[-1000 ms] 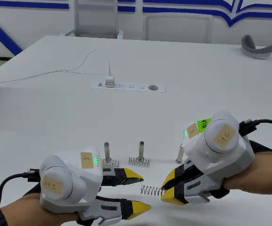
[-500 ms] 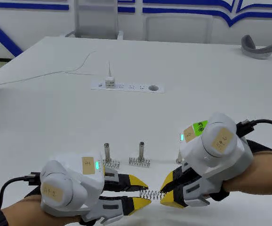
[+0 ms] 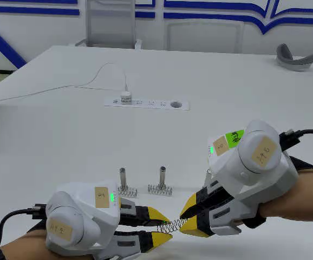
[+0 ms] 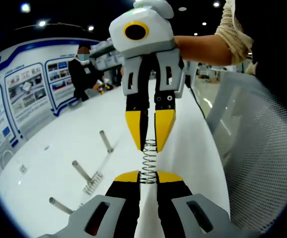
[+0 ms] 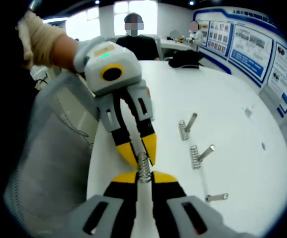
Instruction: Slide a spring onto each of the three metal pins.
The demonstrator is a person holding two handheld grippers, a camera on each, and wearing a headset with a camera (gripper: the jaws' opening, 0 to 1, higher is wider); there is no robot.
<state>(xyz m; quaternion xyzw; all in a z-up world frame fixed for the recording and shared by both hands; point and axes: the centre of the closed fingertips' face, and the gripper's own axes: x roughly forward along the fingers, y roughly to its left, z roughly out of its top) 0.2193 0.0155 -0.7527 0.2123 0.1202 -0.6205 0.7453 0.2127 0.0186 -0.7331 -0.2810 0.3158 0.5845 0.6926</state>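
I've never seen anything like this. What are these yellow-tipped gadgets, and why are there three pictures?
No robot here: a person holds a hand-operated claw in each hand. One picture comes from a headset camera looking down; the two round ones from cameras riding on the claws. The left claw and right claw together pinch one spring by its ends. On the white table stand metal pins; two have a loose spring lying at their foot, the third pin is bare. Farther back lies a power strip.
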